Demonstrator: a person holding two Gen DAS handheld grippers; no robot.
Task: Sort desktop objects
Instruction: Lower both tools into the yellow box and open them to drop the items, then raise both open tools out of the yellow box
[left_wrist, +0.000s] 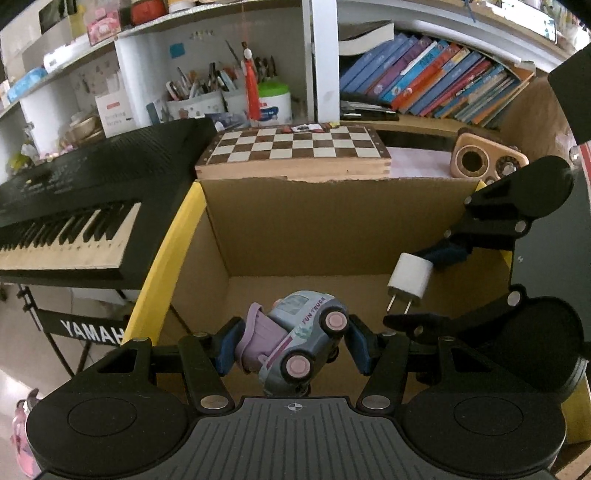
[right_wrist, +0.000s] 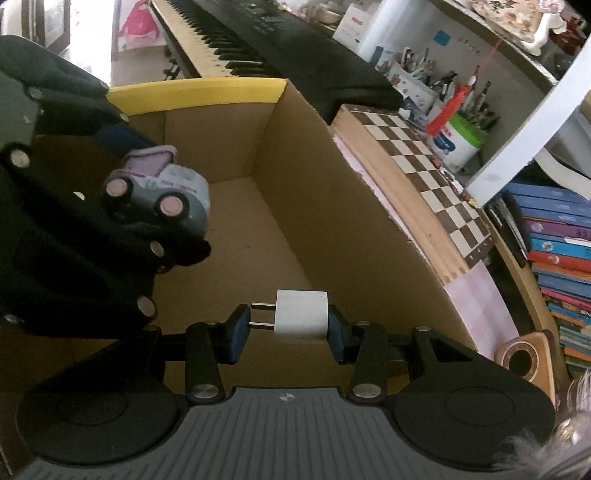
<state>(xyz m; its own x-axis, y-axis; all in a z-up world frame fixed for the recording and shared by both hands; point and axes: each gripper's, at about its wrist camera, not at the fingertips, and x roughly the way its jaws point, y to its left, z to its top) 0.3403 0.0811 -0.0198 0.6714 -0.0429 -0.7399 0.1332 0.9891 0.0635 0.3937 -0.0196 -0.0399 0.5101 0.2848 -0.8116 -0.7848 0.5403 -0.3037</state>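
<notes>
Toy truck (left_wrist: 295, 339) between the left hand-held gripper (left_wrist: 291, 345) pads, over the box (left_wrist: 295, 221).

White shelving (left_wrist: 325, 55) crowded with books (left_wrist: 436, 85) — black keyboard (left_wrist: 74, 206) beside it.

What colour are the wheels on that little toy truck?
Pink hubs inside black tyres on the grey toy truck; clearest in the left wrist view.

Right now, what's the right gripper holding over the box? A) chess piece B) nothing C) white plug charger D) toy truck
C: the right gripper is clamped on the white plug charger above the cardboard box; the toy truck sits in the left gripper.
</notes>
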